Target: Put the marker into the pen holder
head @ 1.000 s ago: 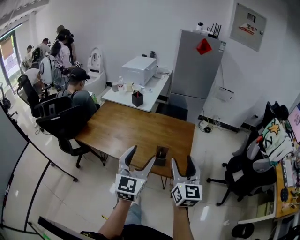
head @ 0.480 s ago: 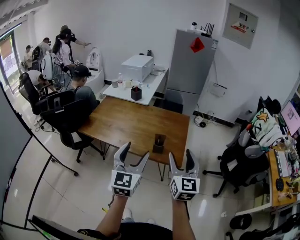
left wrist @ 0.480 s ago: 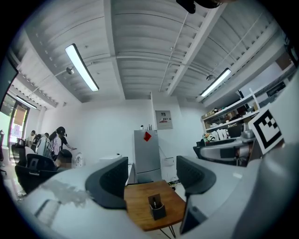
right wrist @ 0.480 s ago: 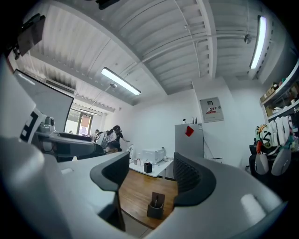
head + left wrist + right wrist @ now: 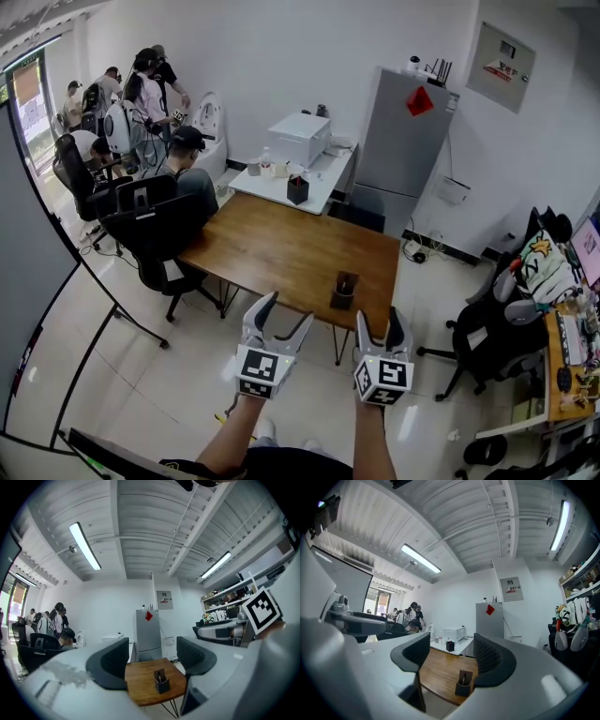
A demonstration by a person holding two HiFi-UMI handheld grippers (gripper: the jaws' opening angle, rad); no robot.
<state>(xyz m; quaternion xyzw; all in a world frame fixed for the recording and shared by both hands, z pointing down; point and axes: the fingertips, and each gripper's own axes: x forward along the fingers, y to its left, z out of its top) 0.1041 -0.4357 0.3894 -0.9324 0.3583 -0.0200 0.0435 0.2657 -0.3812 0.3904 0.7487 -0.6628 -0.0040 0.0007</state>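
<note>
Head view puts the pen holder [image 5: 343,291] on the wooden table [image 5: 272,246], close to the table's corner at about 5 o'clock. A thin dark stick stands upright inside it, most likely the marker [image 5: 463,679], though it is too small to be sure. Both grippers hang at 6 o'clock of the holder, off the table and over the floor, side by side with their jaws pointing toward it. The left gripper [image 5: 286,314] has its jaws spread wide with nothing between them; the right gripper [image 5: 379,323] is likewise wide apart and empty. Bare forearms [image 5: 228,439] reach up from the bottom edge behind them. At 12 o'clock, past the wooden table, a black box [image 5: 298,190] sits on a white table [image 5: 323,183]; its contents cannot be made out.
</note>
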